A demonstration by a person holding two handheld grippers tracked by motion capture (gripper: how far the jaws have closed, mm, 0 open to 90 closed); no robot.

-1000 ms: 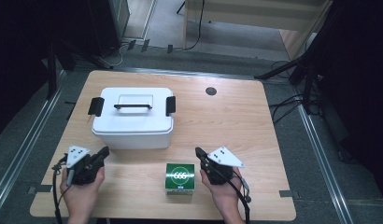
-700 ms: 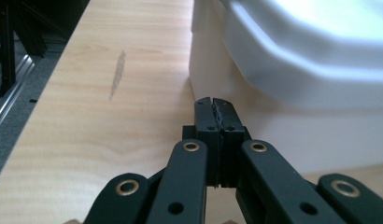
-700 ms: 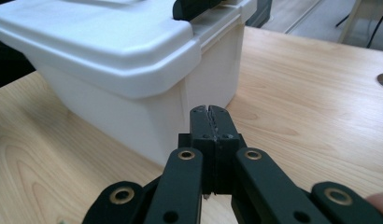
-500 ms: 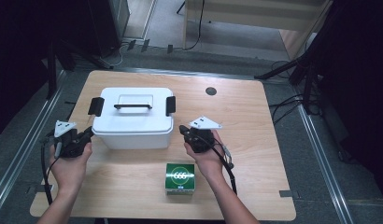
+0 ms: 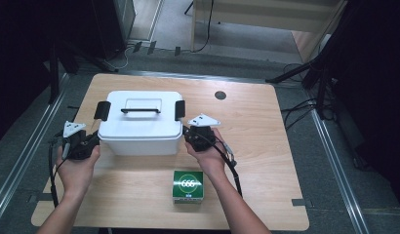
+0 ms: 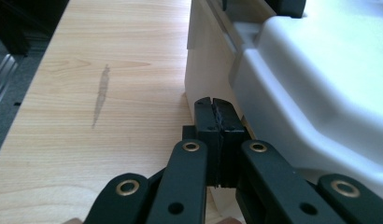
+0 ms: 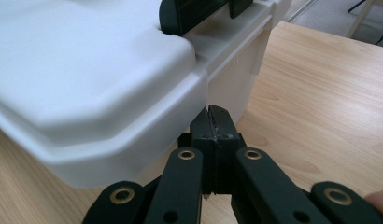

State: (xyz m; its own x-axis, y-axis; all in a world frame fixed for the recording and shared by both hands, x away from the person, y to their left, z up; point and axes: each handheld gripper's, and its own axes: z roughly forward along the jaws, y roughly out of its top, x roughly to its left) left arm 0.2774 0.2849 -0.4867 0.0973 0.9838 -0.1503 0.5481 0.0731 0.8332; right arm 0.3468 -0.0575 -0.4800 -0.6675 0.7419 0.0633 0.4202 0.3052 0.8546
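Left claw: black, two-jawed, held in the person's left hand with a grey three-cornered plate on top; its jaws are pressed fully together with nothing between them. In the left gripper view the closed claw sits low against the left end wall of the white moulded-plastic storage box, tip at or just short of the wall under the lid's overhang; contact cannot be confirmed.

White storage box: rectangular, smooth, rounded corners, standing on the left half of the pale wood-grain desk. Lid is on; a slim black carry handle lies flat across its recessed top, and a black latch sits at each end. Lid edge projects beyond the walls as a rounded lip.

Right claw: same build, in the person's right hand, jaws likewise closed and empty. In the right gripper view the claw sits just beneath the lid's lip at the box's right end, beside the wall.

Green square carton with white "666" print stands near the front edge of the desk, well apart from the box, just beside the right forearm.

Open room: bare desk to the right of the box and behind it; a small dark round grommet near the far edge. Narrow strip of desk left of the box.
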